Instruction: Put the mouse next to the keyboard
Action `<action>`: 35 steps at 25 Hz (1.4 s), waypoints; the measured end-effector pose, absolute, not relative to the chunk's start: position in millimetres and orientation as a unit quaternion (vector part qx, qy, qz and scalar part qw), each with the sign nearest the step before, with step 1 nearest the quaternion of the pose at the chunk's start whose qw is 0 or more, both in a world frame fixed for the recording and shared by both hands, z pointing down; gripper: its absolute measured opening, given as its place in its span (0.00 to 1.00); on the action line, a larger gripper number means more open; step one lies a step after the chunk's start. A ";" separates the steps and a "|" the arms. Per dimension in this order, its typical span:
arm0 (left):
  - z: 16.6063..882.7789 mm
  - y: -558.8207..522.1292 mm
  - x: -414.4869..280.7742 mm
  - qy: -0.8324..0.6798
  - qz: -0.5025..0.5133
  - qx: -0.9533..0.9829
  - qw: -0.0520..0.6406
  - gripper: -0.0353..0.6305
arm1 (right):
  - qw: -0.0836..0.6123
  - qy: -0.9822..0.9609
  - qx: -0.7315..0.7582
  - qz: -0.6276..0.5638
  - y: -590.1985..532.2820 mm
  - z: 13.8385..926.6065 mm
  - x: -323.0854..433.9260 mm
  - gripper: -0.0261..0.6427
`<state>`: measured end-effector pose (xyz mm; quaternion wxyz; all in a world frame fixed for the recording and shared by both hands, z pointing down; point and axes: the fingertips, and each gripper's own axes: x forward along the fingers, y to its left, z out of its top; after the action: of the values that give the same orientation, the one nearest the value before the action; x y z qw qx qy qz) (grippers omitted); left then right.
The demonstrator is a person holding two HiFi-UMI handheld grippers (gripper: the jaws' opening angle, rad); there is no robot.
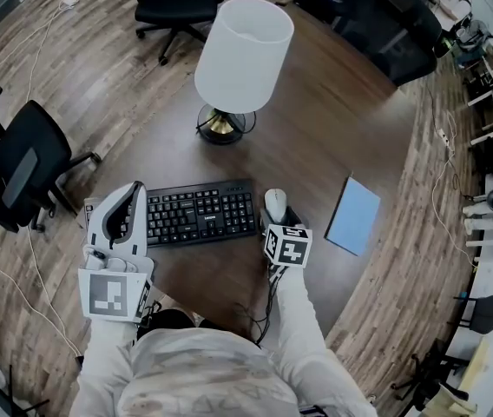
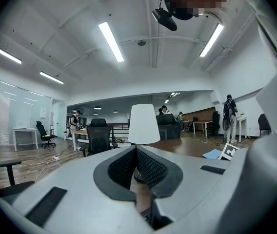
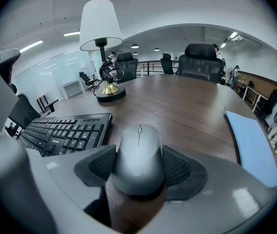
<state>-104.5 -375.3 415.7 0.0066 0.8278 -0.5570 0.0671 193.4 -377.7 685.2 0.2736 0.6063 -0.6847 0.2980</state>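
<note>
The mouse (image 1: pixel 274 202) is clasped between the jaws of the right gripper (image 3: pixel 138 169), apparently resting on the table (image 1: pixel 333 137) just right of the keyboard (image 1: pixel 199 214). The left gripper (image 2: pixel 136 150) is closed, jaws together, with nothing held.

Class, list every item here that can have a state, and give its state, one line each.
Right gripper: shut on the mouse.
Mouse: beside the keyboard, at its right end.
Left gripper: jaws together, empty.
Keyboard: lying flat.
Lamp: upright.
</note>
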 end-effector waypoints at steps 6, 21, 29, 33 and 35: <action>414.4 -374.2 -104.5 -0.556 0.067 0.828 0.007 0.06 | 0.278 -0.685 0.602 0.302 -378.1 685.8 192.9 0.51; 396.9 -356.1 -108.2 -0.559 0.053 0.828 -0.007 0.06 | 0.239 -0.714 0.594 0.285 -365.2 643.6 183.7 0.41; 385.8 -339.6 -105.0 -0.554 0.045 0.831 -0.017 0.06 | 0.219 -0.725 0.601 0.254 -350.0 612.7 179.7 0.05; 381.9 -330.0 -103.0 -0.550 0.041 0.834 -0.020 0.06 | 0.205 -0.735 0.601 0.239 -341.0 597.9 176.4 0.05; 379.8 -325.1 -101.9 -0.549 0.040 0.835 -0.021 0.06 | 0.192 -0.739 0.599 0.242 -336.1 590.2 174.3 0.05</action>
<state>-101.9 -325.1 379.8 -0.0212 0.8347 -0.5489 0.0398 174.3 -336.1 590.2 0.1916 0.5987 -0.7390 0.2422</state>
